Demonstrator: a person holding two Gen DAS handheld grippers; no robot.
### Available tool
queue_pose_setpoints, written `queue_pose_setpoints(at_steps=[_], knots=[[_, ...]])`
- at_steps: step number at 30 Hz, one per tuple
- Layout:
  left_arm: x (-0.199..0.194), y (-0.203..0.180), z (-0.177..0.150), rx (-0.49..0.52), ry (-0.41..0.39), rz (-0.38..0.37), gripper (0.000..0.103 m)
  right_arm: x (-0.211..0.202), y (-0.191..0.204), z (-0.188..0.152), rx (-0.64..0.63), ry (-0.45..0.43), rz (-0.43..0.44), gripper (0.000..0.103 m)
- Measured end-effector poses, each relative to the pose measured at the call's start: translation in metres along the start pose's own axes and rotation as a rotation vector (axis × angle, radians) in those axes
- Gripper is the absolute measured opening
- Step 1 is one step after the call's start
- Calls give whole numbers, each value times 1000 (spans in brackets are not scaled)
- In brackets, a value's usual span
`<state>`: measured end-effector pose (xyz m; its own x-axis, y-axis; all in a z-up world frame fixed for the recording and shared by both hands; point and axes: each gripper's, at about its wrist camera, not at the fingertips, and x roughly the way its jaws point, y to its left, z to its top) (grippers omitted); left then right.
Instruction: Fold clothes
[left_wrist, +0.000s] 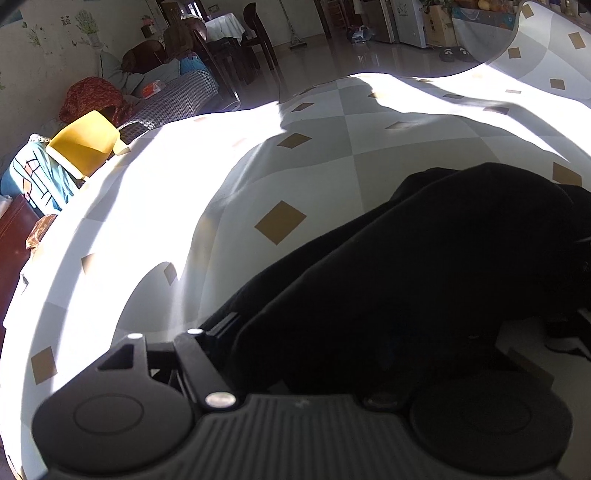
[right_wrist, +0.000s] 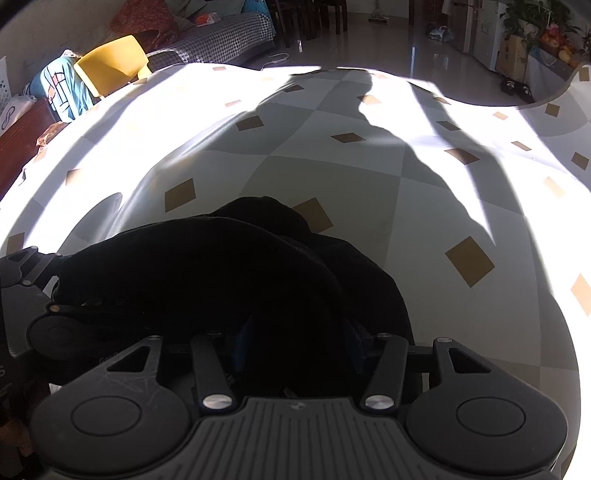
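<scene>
Right wrist view showed the right tongs (right_wrist: 295, 347) clenched on a bunched black fabric garment (right_wrist: 207, 266), which lay on the grey-and-white checked surface (right_wrist: 332, 177) with tan diamonds. The left tongs (left_wrist: 332, 332) were buried under the same garment (left_wrist: 424, 258); their state could not be told.

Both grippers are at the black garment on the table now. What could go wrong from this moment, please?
1. The black garment covers the fingers of both grippers, so the grip cannot be checked; a layer might slip out.
2. It is bunched in thick folds, so the fold may come out uneven.
3. The checked tablecloth lies under it and rises loose at the far corner; a finger could perhaps catch it too.
</scene>
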<state>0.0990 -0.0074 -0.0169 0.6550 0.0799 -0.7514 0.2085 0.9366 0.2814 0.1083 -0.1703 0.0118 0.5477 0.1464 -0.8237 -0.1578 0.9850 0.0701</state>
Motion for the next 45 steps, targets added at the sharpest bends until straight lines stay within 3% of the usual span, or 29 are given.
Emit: queue_pose_setpoints(at_steps=[5, 9, 13, 18, 24, 30, 35, 37, 38, 45], knots=[[-3, 7, -2, -45, 1, -25, 48, -3, 2, 3, 1, -50, -19, 16], [-9, 16, -2, -103, 13, -52, 40, -15, 3, 12, 5, -154, -24, 10], [-15, 27, -2, -177, 33, -88, 31, -22, 5, 22, 13, -216, -2, 10], [-18, 46, -4, -304, 72, -101, 29, -21, 6, 30, 33, -211, 31, 11], [-16, 50, -7, -320, 88, -83, 29, -34, 18, 24, -30, -213, 78, 26], [-21, 45, -1, -308, 61, -69, 41, -38, 26, 9, -36, -140, 176, 32], [-25, 39, 3, -280, 29, -49, 64, -28, 40, -10, -52, -49, 222, 36], [-27, 37, 5, -265, 12, -32, 81, -22, 43, -15, -44, -28, 226, 38], [-28, 37, 5, -261, 5, -23, 84, -19, 43, -17, -34, -14, 233, 39], [-23, 42, 1, -269, 7, -10, 84, 0, 37, -21, 110, 41, 281, 46]])
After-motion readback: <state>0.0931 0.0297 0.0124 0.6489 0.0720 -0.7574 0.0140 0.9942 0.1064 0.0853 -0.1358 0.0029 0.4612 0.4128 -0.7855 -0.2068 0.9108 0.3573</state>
